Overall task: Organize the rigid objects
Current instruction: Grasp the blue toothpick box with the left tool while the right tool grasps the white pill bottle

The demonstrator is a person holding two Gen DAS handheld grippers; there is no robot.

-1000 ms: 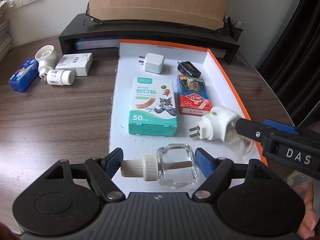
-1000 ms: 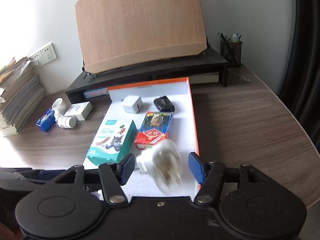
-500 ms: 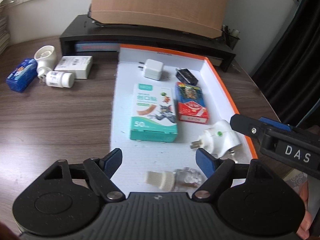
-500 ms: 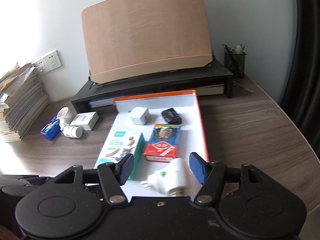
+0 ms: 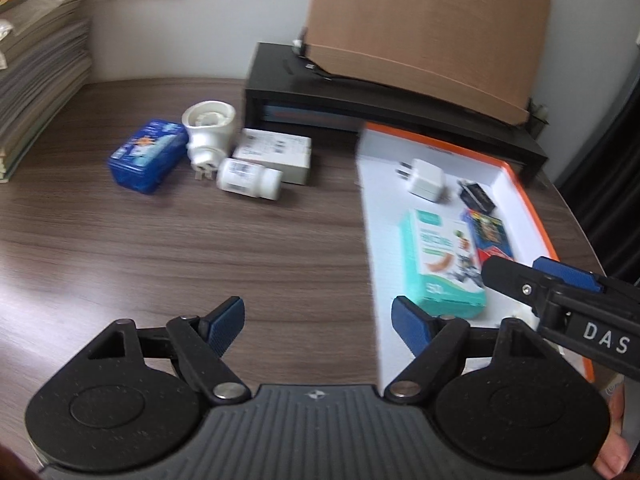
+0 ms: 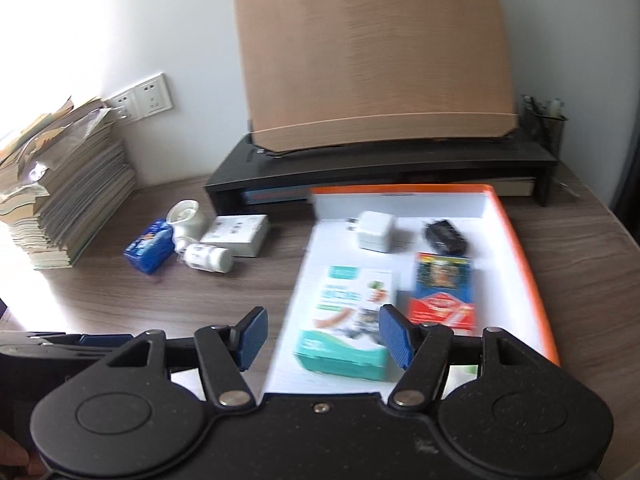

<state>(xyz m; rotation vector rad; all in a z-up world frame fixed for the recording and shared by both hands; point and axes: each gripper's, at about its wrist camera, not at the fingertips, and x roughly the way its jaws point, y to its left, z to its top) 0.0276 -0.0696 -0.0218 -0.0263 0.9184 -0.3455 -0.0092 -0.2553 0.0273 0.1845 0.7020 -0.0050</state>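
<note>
Jaws of left gripper (image 5: 318,322) and right gripper (image 6: 320,336) are gaping, holding nothing. Loose cluster, white bottle (image 5: 249,178) lying crosswise, is sitting on the counter (image 5: 160,248) far-left of the tray (image 5: 532,196), nearer the left one.

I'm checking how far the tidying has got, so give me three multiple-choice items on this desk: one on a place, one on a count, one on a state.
1. Where does the white charger lie?
A. in the tray
B. on the book stack
C. on the bare desk

2. How many things lie grouped on the desk left of the tray?
A. two
B. four
C. six

3. How is the left gripper?
A. shut on a bottle
B. shut, empty
C. open, empty

Answers: 1 A, it sits near the tray's far wall. 2 B: blue box, white plug, white box, pill bottle. 3 C, only desk shows between its pads.
</note>
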